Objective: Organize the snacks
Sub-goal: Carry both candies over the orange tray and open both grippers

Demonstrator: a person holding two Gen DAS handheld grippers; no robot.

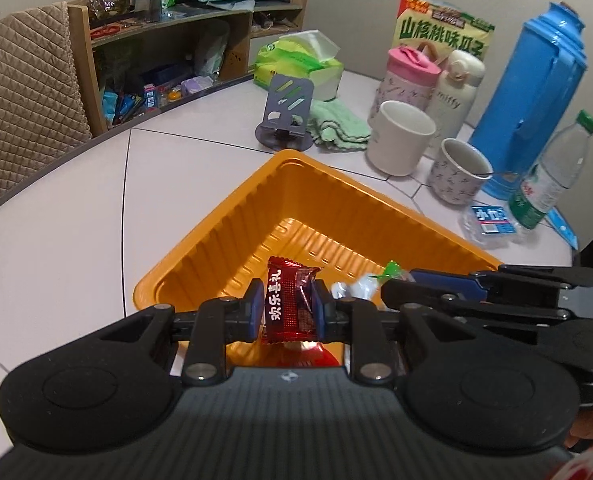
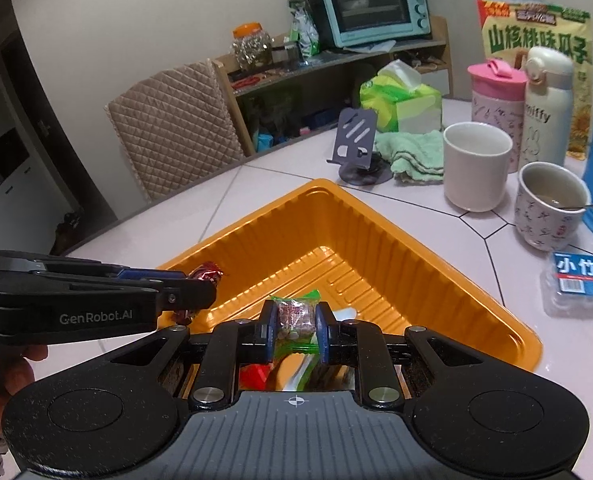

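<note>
I hold the left gripper point(image 1: 287, 307) clamped on a red wrapped candy point(image 1: 288, 304), its pads pressing both sides of the wrapper, above the near corner of the orange tray point(image 1: 316, 204). I hold the right gripper point(image 2: 295, 328) clamped on a clear-and-green wrapped candy point(image 2: 294, 314), just beside the left, also over the tray's near corner. The tray sits on the white tabletop point(image 1: 76, 232). Beyond its far corner stand a grey phone stand point(image 1: 286, 118) and a green cloth point(image 1: 338, 126). Toward the tabletop's far right edge stand a white mug point(image 1: 398, 136), a patterned cup point(image 1: 458, 174) and a blue thermos point(image 1: 532, 92).
</note>
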